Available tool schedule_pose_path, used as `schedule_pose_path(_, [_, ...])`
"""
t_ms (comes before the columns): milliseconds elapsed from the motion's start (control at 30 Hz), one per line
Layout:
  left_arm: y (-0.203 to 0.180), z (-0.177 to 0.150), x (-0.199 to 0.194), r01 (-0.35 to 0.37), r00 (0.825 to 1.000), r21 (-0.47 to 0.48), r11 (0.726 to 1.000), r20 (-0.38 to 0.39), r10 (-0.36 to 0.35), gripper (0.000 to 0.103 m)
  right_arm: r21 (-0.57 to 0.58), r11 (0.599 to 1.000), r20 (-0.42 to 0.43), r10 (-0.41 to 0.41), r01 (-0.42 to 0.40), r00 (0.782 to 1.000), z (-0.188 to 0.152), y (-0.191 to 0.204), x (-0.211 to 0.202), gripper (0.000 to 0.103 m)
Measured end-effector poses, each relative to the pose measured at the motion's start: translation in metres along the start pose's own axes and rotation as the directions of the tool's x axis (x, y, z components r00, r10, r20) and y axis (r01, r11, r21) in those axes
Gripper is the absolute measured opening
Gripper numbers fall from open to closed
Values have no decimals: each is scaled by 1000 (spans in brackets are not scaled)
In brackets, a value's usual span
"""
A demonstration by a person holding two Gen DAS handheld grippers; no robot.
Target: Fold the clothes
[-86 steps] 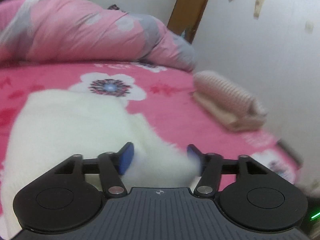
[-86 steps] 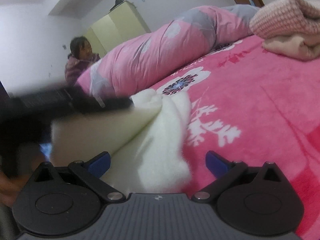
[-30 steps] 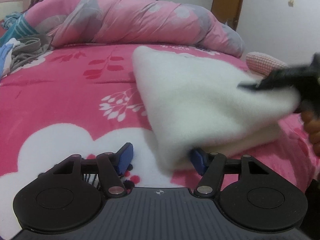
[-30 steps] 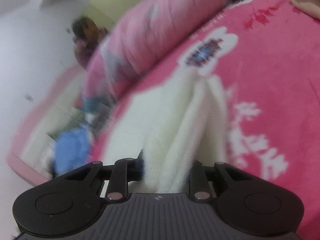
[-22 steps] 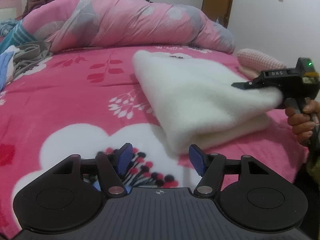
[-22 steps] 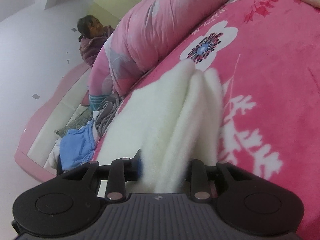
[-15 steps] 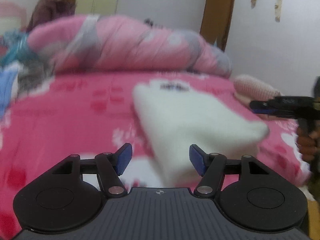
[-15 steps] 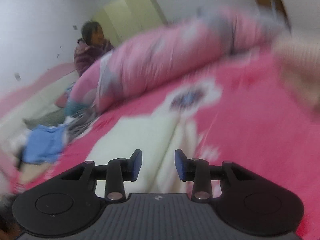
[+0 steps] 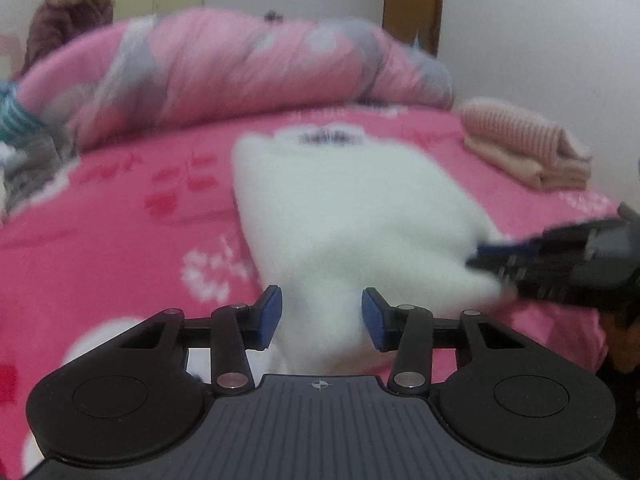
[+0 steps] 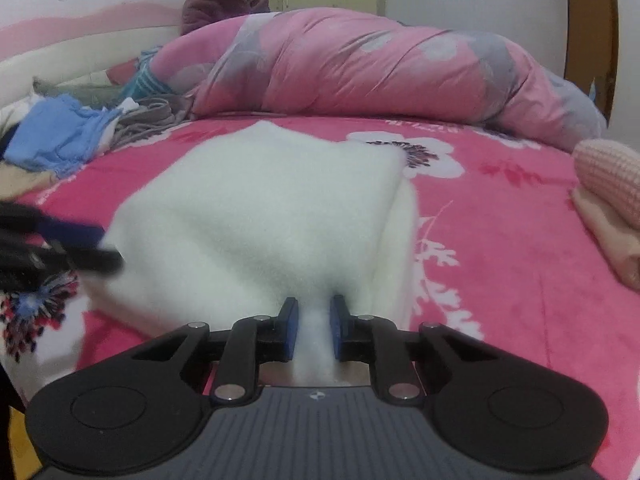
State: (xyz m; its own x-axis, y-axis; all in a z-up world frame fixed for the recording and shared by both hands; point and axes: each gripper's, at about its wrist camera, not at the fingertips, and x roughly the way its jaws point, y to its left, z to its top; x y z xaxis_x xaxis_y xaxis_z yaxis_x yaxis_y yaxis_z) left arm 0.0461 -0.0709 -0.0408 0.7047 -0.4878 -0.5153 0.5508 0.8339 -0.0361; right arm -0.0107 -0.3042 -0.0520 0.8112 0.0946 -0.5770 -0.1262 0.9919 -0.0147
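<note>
A white fleecy garment [image 9: 352,208] lies folded on the pink flowered bedspread [image 9: 120,220]. My left gripper [image 9: 322,318] is at its near left corner. Its jaws are closing, and a bunched fold of the garment fills the gap between the blue pads. My right gripper [image 10: 315,330] is at the near right edge of the garment [image 10: 272,200]; its jaws are closing narrow, with a thin fold pinched between the pads. Each view shows the other gripper, blurred, at the garment's side: the right gripper [image 9: 492,256] and the left gripper [image 10: 92,244].
A rolled pink and grey quilt [image 10: 360,64] lies across the far side of the bed. Folded pink and beige knitwear [image 9: 528,148] is stacked at the right. Loose blue and grey clothes [image 10: 60,140] are piled at the left. A person in a purple jacket [image 10: 224,0] sits behind.
Half a second ago both grippers stood open and clear of the garment. Now each has closed on its near edge. The right one has rolled level and the left has risen.
</note>
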Motion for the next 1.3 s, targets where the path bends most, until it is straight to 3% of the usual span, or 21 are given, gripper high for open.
schedule_pose_path(67, [-5,8,-5,-19,997,35,999,70,16,45,-23,1000,18,-10,11,1000,-4,4,0,16])
schedule_pose_path(133, [-14,17,5,-23,996,80,997,87,16,45,-16,1000,25,-5,5,1000,-6,3,-1,16])
schedule_pose_path(267, [-25,10,42,-39,999,145,989,24,36,47,-19,1000,18,0,0,1000,-3,0,0,16])
schedule_pose_path(400, [-34,1,42,-74,997,204,976,39,67,49,-35,999,2,10,-10,1000,30,-4,-10,16])
schedule_pose_path(500, [-34,-2,41,-79,996,189,979,48,71,49,-104,994,113,-25,37,993,67,-5,-13,16])
schedule_pose_path(567, [-34,-2,40,-85,996,182,980,52,77,49,-156,986,136,-43,64,990,84,-8,6,16])
schedule_pose_path(667, [-35,-3,40,-82,996,172,982,59,73,49,-198,978,2,-66,65,998,78,-26,72,16])
schedule_pose_path(700, [-36,-3,40,-81,996,176,981,60,72,50,-186,982,-10,-36,34,999,70,-34,87,16])
schedule_pose_path(767, [-37,-4,39,-91,995,172,981,65,80,50,-160,987,-9,5,-6,1000,73,-43,89,16])
schedule_pose_path(900, [-36,-8,37,-105,992,133,986,81,95,51,-263,962,0,-70,68,998,107,-29,73,17])
schedule_pose_path(967, [-39,-11,36,-120,989,123,985,95,109,51,-246,969,52,-2,15,999,131,-21,62,17])
schedule_pose_path(1067, [-42,-15,36,-140,985,122,983,114,126,52,-235,962,75,158,-136,985,166,7,67,17])
schedule_pose_path(1200, [-45,-19,35,-156,982,140,978,133,137,53,-182,937,-38,298,-299,954,185,47,127,16])
schedule_pose_path(1233, [-43,-20,36,-152,982,136,979,132,134,53,-157,935,-98,305,-318,947,181,55,152,16])
schedule_pose_path(1300, [-40,-21,37,-143,983,129,981,131,126,53,-159,951,-230,226,-265,947,156,66,205,14])
